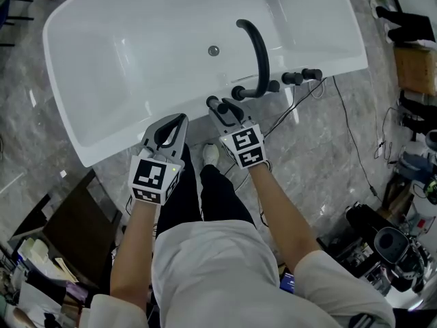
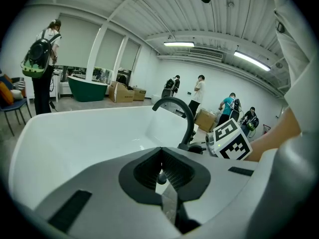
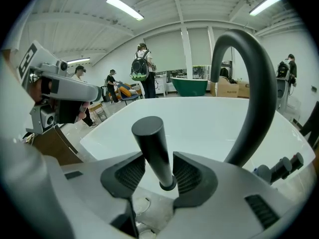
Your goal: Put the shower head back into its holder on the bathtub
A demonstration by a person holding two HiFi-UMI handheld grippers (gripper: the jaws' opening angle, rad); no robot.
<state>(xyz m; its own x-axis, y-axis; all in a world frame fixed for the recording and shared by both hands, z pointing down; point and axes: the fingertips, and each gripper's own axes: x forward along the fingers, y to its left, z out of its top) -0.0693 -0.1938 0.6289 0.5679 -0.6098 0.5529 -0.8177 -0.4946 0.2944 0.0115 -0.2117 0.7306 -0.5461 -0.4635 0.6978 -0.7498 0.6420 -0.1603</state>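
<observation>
While left claw [image 2: 161,156] is closed, the right claw [image 3: 159,172] (pads apart) flanks shower head [image 3: 151,141].

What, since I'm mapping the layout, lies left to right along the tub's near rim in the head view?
Left gripper → right gripper → black arched spout → dark knobs.

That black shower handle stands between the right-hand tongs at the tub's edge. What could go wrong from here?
The shower head leans a little between the pads of the right tongs, which sit close on both sides. Backing off crookedly could snag it and tug it out of place. The curved black spout rises just to the right of it, so a sideways swing might knock into that.
</observation>
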